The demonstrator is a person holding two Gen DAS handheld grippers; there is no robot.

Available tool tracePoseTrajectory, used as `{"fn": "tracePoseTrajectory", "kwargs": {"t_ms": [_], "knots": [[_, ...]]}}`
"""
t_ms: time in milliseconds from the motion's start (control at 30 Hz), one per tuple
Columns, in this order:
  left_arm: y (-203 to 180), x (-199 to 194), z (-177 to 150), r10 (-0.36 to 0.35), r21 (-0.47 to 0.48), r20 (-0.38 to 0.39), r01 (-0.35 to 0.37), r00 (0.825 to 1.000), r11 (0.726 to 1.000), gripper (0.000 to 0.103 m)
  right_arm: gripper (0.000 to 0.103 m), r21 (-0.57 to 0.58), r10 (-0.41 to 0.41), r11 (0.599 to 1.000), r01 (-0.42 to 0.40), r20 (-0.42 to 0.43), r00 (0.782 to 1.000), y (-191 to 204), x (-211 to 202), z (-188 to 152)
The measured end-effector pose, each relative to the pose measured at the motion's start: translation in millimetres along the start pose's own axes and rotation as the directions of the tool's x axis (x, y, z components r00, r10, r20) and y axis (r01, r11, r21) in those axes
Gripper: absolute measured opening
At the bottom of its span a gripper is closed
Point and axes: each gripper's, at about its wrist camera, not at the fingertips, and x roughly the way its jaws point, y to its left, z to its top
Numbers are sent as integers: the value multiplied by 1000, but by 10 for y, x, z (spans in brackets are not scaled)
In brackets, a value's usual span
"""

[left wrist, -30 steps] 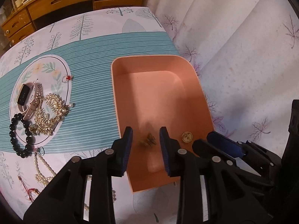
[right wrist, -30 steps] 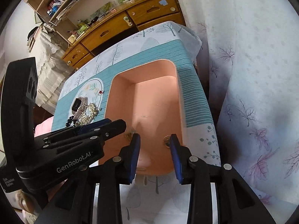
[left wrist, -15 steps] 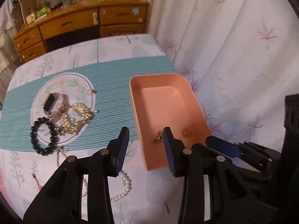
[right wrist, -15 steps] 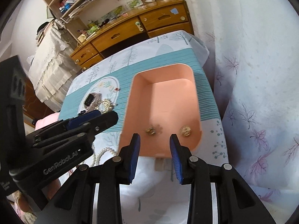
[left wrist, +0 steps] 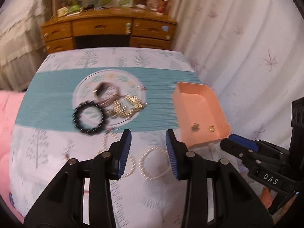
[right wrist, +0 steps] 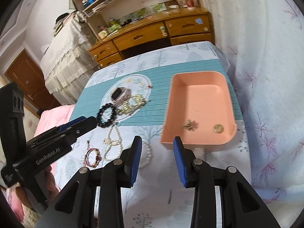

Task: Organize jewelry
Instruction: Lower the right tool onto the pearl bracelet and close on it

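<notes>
Two small gold pieces are already lying in the pink tray [right wrist: 201, 102]: a gold charm cluster [right wrist: 189, 124] and a round gold earring [right wrist: 218, 128], both near its front wall. The rest of the jewelry is waiting on the tablecloth [right wrist: 163, 57]. A watch [right wrist: 120, 95] and a tangle of gold chain [right wrist: 133, 104] are sitting on the round printed patch; a black bead bracelet [right wrist: 106, 115] is lying just beside them. Nearer the camera, a pearl necklace [right wrist: 114, 142] and a red cord bracelet [right wrist: 93, 156] are lying on the white part. The left gripper [left wrist: 148, 153] is hovering over the pearls, jaws apart and holding nothing. The right gripper [right wrist: 157, 159] is likewise spread wide and empty, in front of the tray. By my judgement the sorting is barely begun, with five pieces left to move
</notes>
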Motion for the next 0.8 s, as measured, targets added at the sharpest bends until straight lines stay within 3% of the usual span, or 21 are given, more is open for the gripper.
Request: {"fn": "tracePoseTrajectory", "kwargs": {"t_ms": [200, 433, 600, 800], "knots": [[563, -210, -240, 9, -96, -28, -11, 1000, 995, 34, 35, -64, -3, 998, 0, -39, 999, 384, 132, -91], [1076, -222, -535, 115, -122, -66, -122, 991, 985, 34, 35, -128, -25, 992, 10, -109, 994, 713, 506, -162], [1322, -30, -677, 161, -126, -128, -177, 979, 976, 34, 35, -169, -35, 986, 7, -164, 986, 903, 820, -204], [1512, 223, -870, 148, -119, -211, -176, 966, 977, 34, 35, -225, -65, 974, 19, -199, 978, 1118, 1095, -271]]}}
